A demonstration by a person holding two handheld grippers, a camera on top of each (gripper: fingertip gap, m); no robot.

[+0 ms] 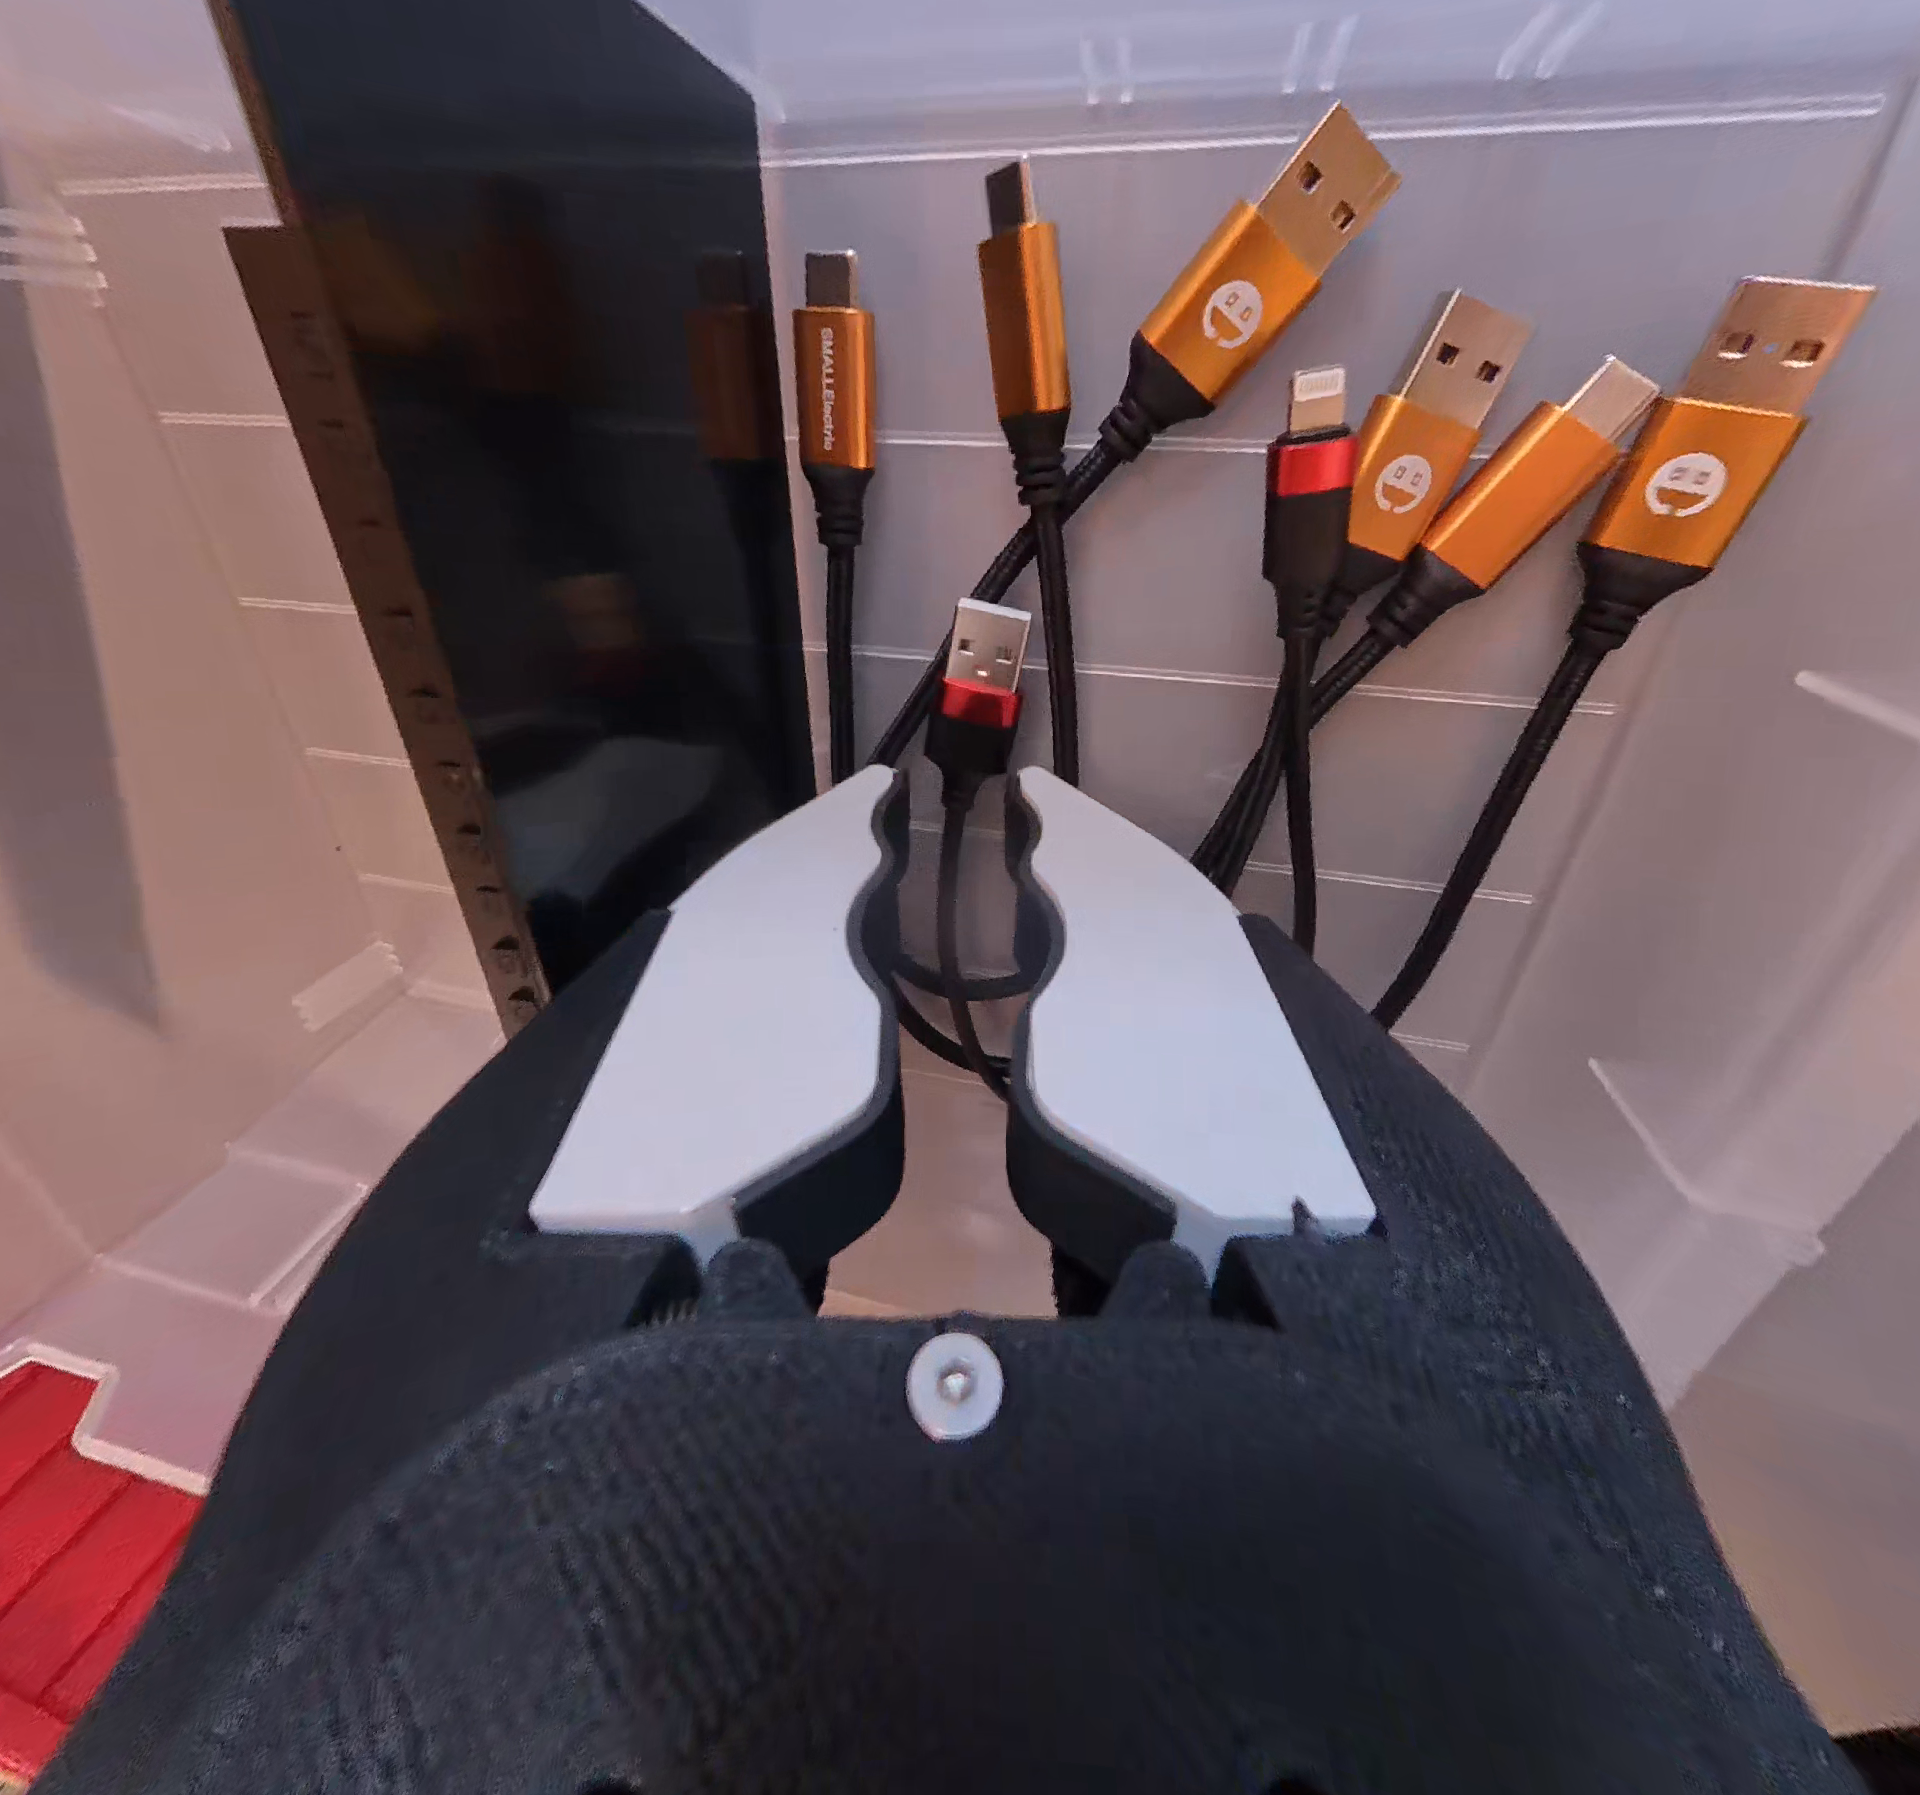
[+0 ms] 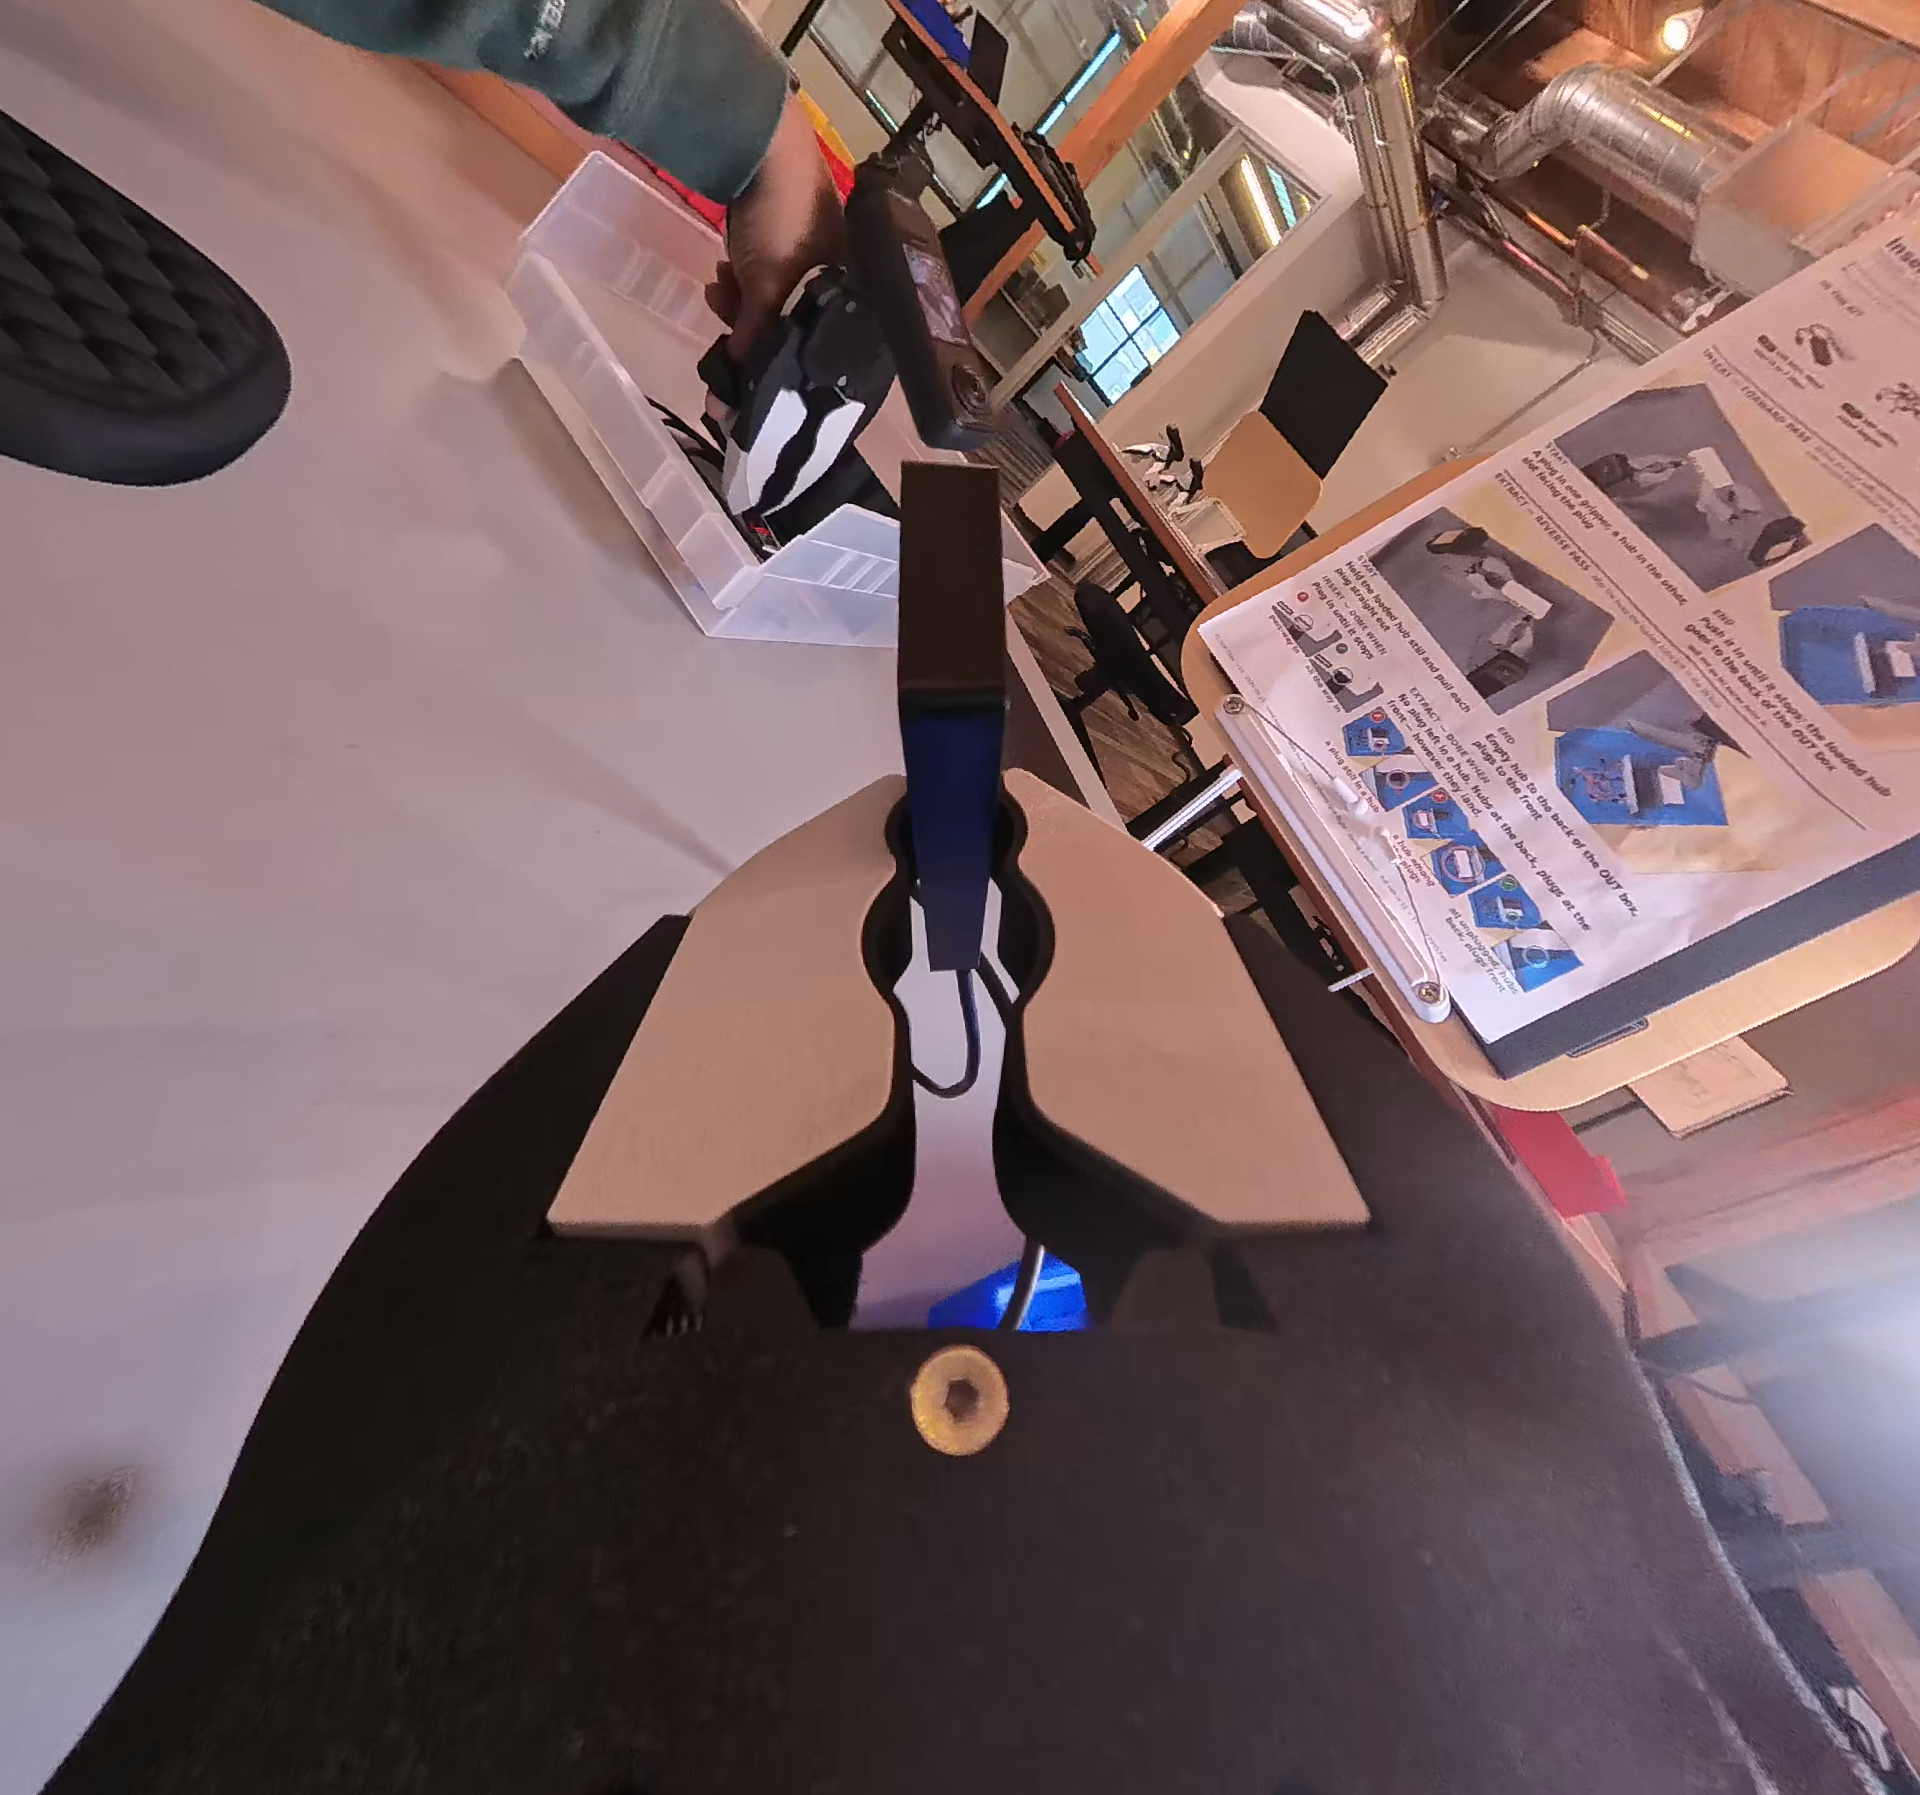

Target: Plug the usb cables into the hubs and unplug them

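Inside the clear plastic bin (image 1: 1351, 810), a fan of orange-collared cables (image 1: 1226, 301) leans against the bin's far wall, with a red-collared small-tip plug (image 1: 1311, 457) among them. A tall black panel (image 1: 540, 457) stands at the bin's left side, close beside the leftmost orange plug.

The left gripper (image 1: 961, 795) has its jaws nearly closed on the black strain relief of a red-collared USB plug (image 1: 982, 675). The plug's long axis runs up and away toward the bin's far wall, metal tip leading, with open wall above it between the orange plugs.

Outside the bin, over the white table (image 2: 312, 810), the right gripper (image 2: 956, 810) clamps a black and blue hub (image 2: 951, 623), long axis pointing away, its thin cord looping beneath.
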